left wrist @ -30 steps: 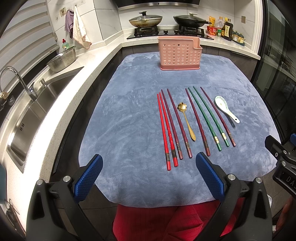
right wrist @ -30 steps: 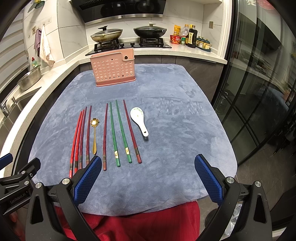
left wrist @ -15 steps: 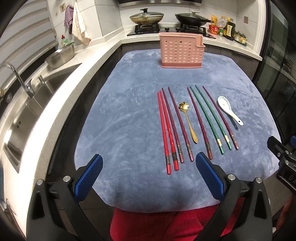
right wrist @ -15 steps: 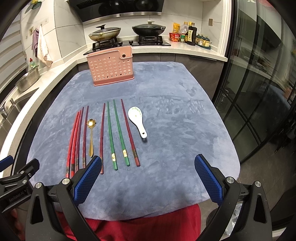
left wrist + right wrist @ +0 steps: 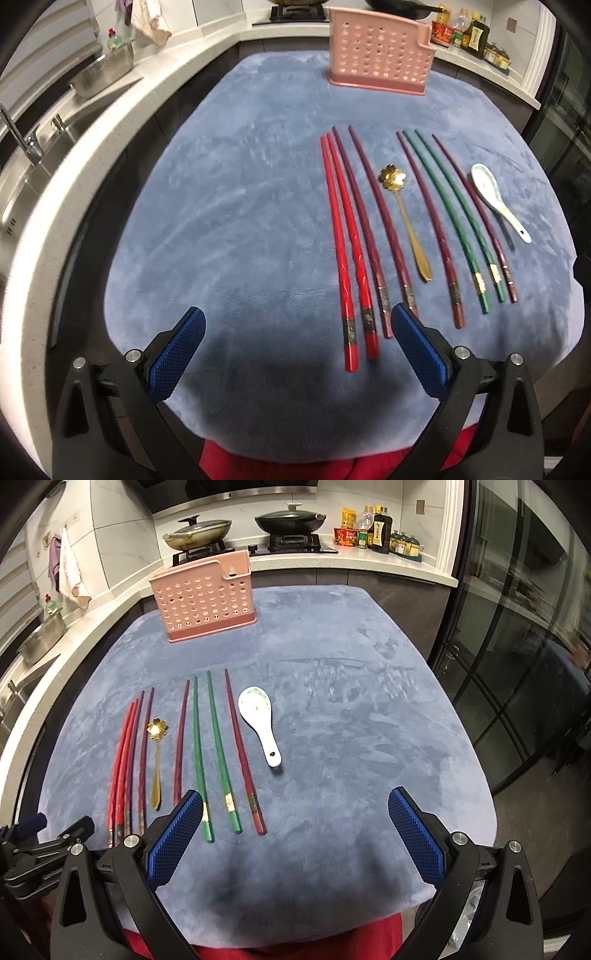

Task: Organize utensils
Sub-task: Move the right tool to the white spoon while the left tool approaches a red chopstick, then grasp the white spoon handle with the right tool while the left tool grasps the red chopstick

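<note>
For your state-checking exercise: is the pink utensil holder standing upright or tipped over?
Upright. The pink utensil holder stands on its base on the blue cloth, perforated wall vertical. Its contents cannot be seen.

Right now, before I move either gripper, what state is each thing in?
left gripper: open, empty, above the cloth's near edge
right gripper: open, empty
pink utensil holder: upright, nothing seen in it
red chopsticks: flat on cloth
green chopsticks: flat on cloth
gold spoon: flat, bowl pointing away
white spoon: flat, bowl up
</note>
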A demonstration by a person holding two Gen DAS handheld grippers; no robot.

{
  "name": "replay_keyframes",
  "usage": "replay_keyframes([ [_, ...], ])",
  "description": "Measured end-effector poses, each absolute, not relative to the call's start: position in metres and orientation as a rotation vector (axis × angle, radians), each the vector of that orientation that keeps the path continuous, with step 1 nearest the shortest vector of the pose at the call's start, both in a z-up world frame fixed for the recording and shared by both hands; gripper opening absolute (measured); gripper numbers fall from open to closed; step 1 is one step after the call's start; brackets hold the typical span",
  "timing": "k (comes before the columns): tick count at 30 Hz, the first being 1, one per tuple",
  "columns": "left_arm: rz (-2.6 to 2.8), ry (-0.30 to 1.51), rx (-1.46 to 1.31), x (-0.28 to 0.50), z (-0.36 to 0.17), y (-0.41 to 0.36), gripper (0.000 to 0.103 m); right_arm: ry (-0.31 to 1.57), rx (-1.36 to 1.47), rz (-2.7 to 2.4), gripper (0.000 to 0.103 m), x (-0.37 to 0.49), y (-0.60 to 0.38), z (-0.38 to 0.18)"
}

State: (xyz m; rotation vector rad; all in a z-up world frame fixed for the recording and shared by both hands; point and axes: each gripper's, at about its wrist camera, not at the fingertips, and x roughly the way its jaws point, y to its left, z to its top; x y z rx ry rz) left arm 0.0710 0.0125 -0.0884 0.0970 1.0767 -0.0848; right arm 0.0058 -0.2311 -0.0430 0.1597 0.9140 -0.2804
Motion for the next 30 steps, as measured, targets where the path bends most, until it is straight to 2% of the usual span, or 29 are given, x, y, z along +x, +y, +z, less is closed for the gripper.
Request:
replay_keyframes([
  [3,-0.073,1.089,0.105,0.077,-0.097,0.014,0.095,0.927,0.159,-0.28,0.096,0.015,-0.233,-0.048],
  [8,-0.076,1.128,0.104,0.084,-0.111,0.016,0.085,0.939,0.156,-0.272,0.096,0.031,-0.234,-0.055],
  [10,-0.074,1.143,0.104,0.087,-0.117,0.017,0.078,0.949,0.164,-0.264,0.093,0.038,-0.235,-0.059],
  [13,-0.094,1.147,0.091,0.091,-0.121,0.016,0.076,0.962,0.175,-0.252,0.084,0.048,-0.237,-0.064],
  [16,-0.125,1.165,0.094,0.093,-0.126,0.011,0.061,0.966,0.181,-0.241,0.076,0.061,-0.24,-0.068],
  [21,-0.131,1.154,0.093,0.094,-0.127,0.009,0.056,0.982,0.216,-0.215,0.057,0.081,-0.247,-0.079],
  [25,-0.137,1.15,0.091,0.094,-0.127,0.008,0.052,1.014,0.256,-0.187,0.025,0.095,-0.253,-0.091],
  [30,-0.135,1.138,0.099,0.096,-0.128,0.006,0.052,1.035,0.284,-0.163,0.018,0.105,-0.258,-0.103],
])
